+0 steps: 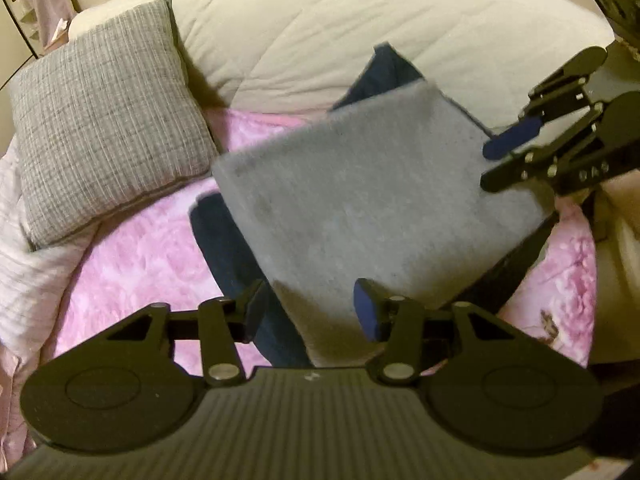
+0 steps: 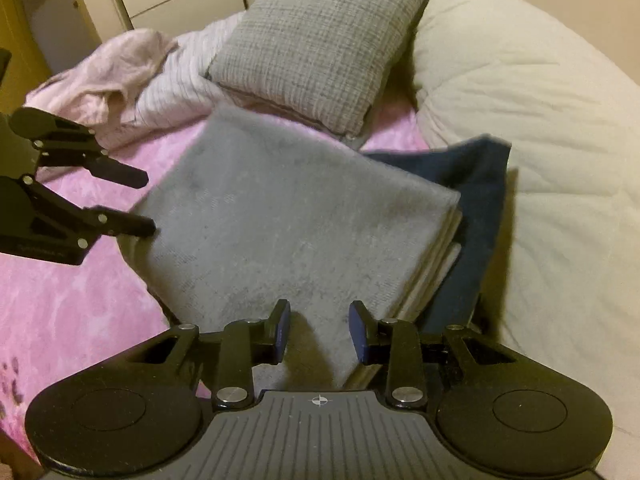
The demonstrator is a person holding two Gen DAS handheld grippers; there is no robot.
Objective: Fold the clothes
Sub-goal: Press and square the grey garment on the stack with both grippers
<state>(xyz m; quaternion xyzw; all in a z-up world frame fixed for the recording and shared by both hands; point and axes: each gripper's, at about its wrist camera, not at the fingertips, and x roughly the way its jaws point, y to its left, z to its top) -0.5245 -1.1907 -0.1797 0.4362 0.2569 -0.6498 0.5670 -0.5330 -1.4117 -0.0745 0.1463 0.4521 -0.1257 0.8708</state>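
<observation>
1. The left gripper (image 1: 312, 312) has its jaws apart; the near edge of the folded grey towel (image 1: 360, 208) lies between them, and no pad can be seen pressing on it. Its blue pad (image 1: 366, 310) on the right finger shows against the grey cloth, while the left finger is over the dark cloth beside it.
2. The right gripper (image 2: 318, 330) also has its jaws apart, with the near edge of the grey towel (image 2: 288, 220) in the gap. The pads do not visibly clamp it.
3. In the left wrist view the right gripper (image 1: 504, 156) reaches in at the towel's right corner; in the right wrist view the left gripper (image 2: 146, 202) is at the towel's left edge.
4. The grey towel is folded into a thick rectangle with its layers showing along the right side. It lies on a dark blue garment (image 2: 476, 184), which sticks out beyond it.
5. Both rest on the pink bedspread (image 2: 72, 300), near the middle of the bed.
6. A grey checked cushion (image 2: 320, 44) lies toward the far edge, just beyond the towel.
7. A cream duvet (image 2: 540, 128) is bunched along the right side.
8. Crumpled pale clothes (image 2: 120, 72) lie at the far left corner.
</observation>
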